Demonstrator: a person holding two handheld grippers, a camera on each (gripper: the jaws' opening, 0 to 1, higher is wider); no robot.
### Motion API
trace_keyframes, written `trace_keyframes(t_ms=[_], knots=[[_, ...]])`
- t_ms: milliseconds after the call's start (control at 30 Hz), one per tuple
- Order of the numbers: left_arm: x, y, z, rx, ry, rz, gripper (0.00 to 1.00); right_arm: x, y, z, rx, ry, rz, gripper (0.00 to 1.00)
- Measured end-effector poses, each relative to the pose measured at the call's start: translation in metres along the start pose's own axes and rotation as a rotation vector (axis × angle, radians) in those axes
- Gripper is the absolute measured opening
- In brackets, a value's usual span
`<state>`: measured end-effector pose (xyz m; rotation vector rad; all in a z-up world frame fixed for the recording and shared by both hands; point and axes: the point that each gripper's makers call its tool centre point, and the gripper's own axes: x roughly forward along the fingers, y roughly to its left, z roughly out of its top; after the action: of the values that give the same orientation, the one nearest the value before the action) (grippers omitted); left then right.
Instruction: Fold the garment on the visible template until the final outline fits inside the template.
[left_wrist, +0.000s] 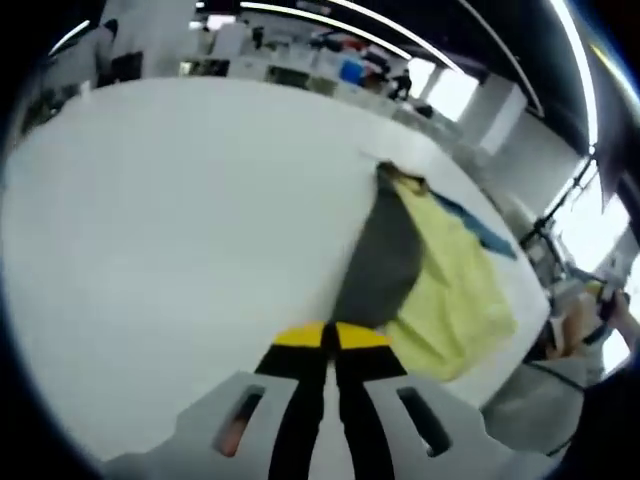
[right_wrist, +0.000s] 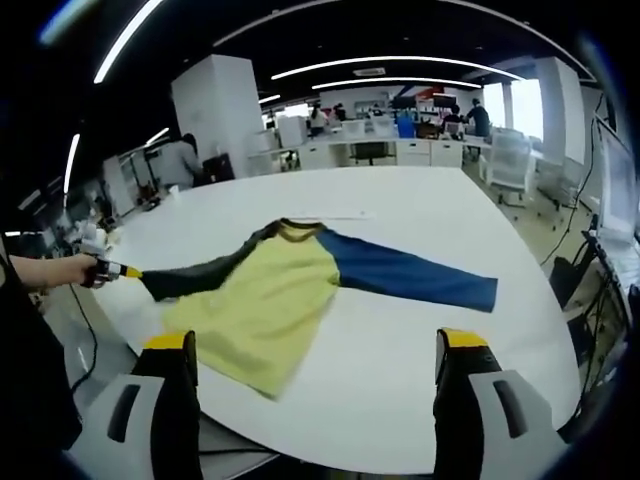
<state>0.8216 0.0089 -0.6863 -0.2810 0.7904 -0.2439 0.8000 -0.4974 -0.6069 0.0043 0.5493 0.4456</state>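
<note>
Your left tongs (left_wrist: 330, 338) pinch the grey sleeve (left_wrist: 385, 255); right tongs (right_wrist: 315, 355) spread. Shirt (right_wrist: 265, 300) near desk (right_wrist: 420, 215) edge, seemingly 0 folds done.

From the left gripper view everything I get is smeared by motion, so the garment (left_wrist: 440, 280) reads as soft bands of grey, yellow and blue with no clear hems. My left gripper (left_wrist: 331, 338) has its yellow fingertips pressed together over the end of the grey sleeve (left_wrist: 385, 255), which hides the cuff. In the right gripper view the far left gripper (right_wrist: 118, 271) is too small for me to make out its fingers, and the hand (right_wrist: 62, 270) holding it is cut off at the picture's edge. The near rim of the tabletop (right_wrist: 400, 400) is covered by my right gripper (right_wrist: 316, 345). The people and desks behind are too small to tell apart.
</note>
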Motion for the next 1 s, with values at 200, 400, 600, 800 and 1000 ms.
trace_keyframes(t_ms=[200,400,600,800,1000], knots=[[-0.003,0.02,0.016,0.016,-0.013,0.043,0.0,-0.004,0.002,-0.003,0.005,0.002,-0.005,0.99],[0.002,0.045,0.033,0.041,0.002,0.085,0.0,-0.006,0.004,-0.004,0.008,0.004,-0.013,0.98],[0.009,0.073,0.047,0.042,0.02,0.139,0.0,-0.003,0.013,-0.006,0.009,0.012,-0.012,0.98],[0.009,0.097,0.06,0.063,0.029,0.178,0.0,-0.002,0.022,-0.009,0.005,0.024,-0.015,0.98],[0.008,0.121,0.068,0.046,0.034,0.215,0.0,-0.002,0.025,-0.008,0.003,0.032,-0.028,0.98]])
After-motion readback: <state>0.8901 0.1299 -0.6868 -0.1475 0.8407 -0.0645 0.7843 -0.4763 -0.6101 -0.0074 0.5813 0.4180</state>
